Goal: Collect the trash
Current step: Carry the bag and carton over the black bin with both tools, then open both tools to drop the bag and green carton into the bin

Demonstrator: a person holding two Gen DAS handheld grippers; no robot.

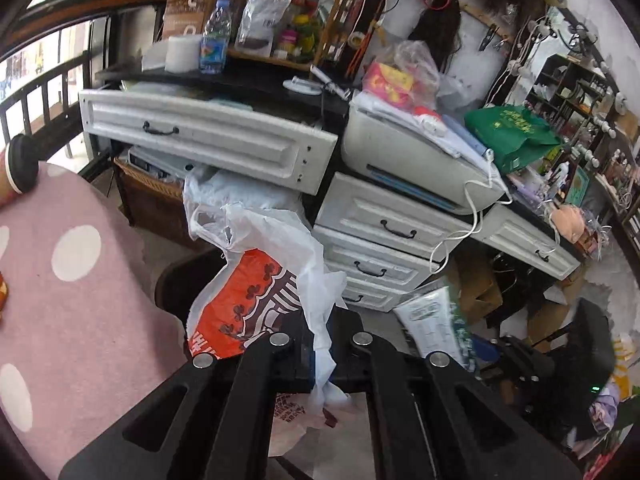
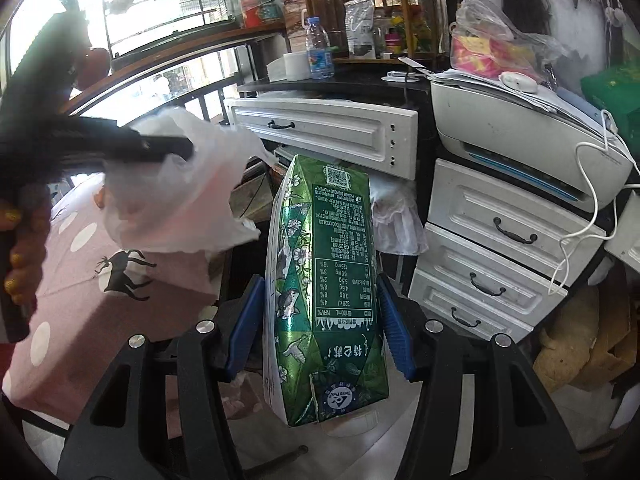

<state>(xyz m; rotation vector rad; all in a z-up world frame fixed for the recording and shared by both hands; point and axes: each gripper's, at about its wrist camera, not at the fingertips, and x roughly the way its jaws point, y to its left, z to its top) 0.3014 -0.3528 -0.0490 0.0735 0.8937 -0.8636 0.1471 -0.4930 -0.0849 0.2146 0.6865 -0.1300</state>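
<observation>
Left hand-held gripper (image 1: 320, 344) is clenched tight on the white plastic bag (image 1: 256, 264), a twisted strip of the film pinched between its jaws; the rest of the bag, with orange and brown print, hangs open just ahead of and left of the fingers, beside the pink dotted cloth (image 1: 72, 288). From the right wrist view the same gripper (image 2: 176, 150) reaches in from the left with the bag (image 2: 180, 196) draped under its tip. Right hand-held gripper (image 2: 320, 328) grasps the green carton (image 2: 332, 280) upright between its blue pads (image 2: 394, 328), which press on its two sides. Carton and bag sit near each other, not touching, before the white drawers (image 2: 492, 248).
</observation>
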